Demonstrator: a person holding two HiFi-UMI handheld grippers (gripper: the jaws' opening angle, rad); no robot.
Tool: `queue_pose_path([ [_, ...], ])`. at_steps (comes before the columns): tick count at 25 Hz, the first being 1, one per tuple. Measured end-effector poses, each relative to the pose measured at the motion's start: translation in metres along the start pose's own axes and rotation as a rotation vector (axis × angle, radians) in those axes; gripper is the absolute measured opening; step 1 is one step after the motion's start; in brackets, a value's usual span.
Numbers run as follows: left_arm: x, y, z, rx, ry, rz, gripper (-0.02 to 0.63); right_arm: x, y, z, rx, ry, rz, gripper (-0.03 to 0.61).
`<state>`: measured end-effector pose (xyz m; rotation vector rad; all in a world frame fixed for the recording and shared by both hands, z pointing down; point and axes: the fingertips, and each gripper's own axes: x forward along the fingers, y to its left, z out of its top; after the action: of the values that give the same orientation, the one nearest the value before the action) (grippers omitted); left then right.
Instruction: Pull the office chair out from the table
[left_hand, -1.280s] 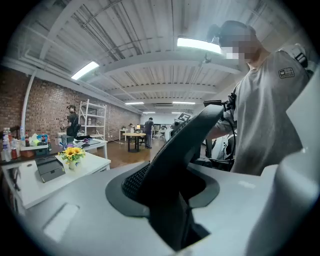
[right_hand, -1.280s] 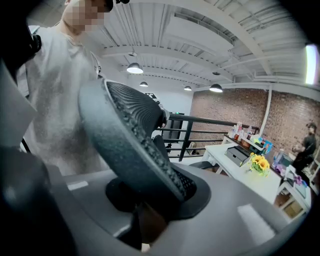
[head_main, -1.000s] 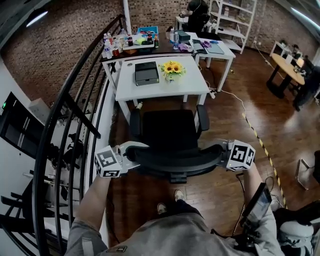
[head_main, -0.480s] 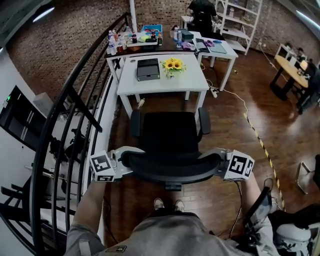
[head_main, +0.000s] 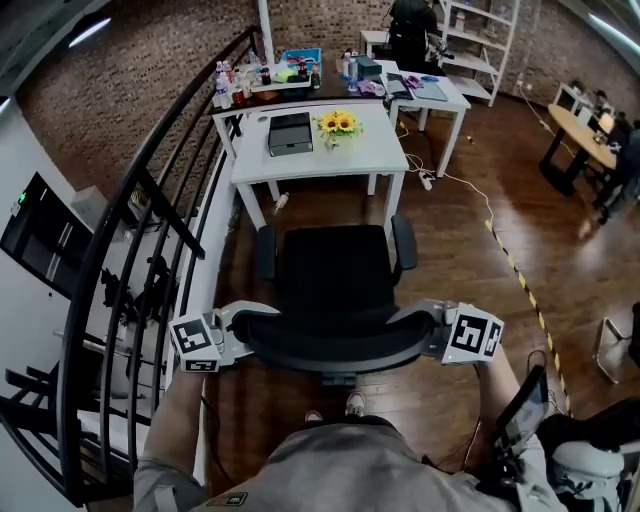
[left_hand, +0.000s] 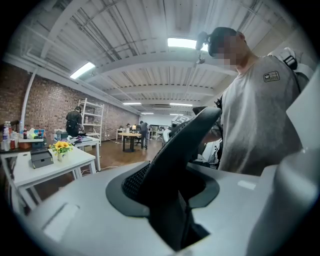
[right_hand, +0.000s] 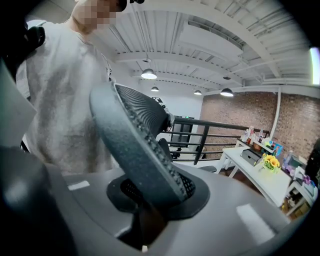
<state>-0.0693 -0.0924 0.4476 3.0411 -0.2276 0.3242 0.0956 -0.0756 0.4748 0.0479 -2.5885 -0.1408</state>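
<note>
The black office chair (head_main: 335, 270) stands on the wood floor, its seat apart from the white table (head_main: 300, 165). Its curved mesh backrest (head_main: 330, 345) faces me. My left gripper (head_main: 243, 332) is shut on the backrest's left end and my right gripper (head_main: 428, 335) on its right end. In the left gripper view the dark backrest edge (left_hand: 185, 145) runs down between the grey jaws of the left gripper (left_hand: 172, 205). The right gripper view shows the mesh edge (right_hand: 137, 140) wedged in the right gripper (right_hand: 150, 207).
A black stair railing (head_main: 140, 220) runs close along the left. On the white table sit a black box (head_main: 290, 133) and sunflowers (head_main: 335, 122). A cluttered second table (head_main: 425, 95) stands behind. Yellow-black tape (head_main: 515, 270) crosses the floor at right. My feet (head_main: 335, 408) are just behind the chair.
The chair has rolled back toward me, away from the white table, and the gap between seat and table has widened. Both grippers came back with the backrest, still clamped.
</note>
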Motion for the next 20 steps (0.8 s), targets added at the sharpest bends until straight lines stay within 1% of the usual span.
queue_pose_path([
  [7,0.003,-0.037,0.002,0.019,0.005,-0.048,0.137,-0.011,0.033,0.000,0.014,-0.003,-0.006,0.087],
  [12,-0.004,-0.050,-0.003,0.020,-0.015,-0.068,0.134,-0.009,0.050,0.003,0.031,-0.001,-0.013,0.087],
  [20,-0.004,-0.068,-0.003,0.026,-0.015,-0.104,0.132,-0.011,0.066,0.002,0.035,0.009,-0.016,0.086],
])
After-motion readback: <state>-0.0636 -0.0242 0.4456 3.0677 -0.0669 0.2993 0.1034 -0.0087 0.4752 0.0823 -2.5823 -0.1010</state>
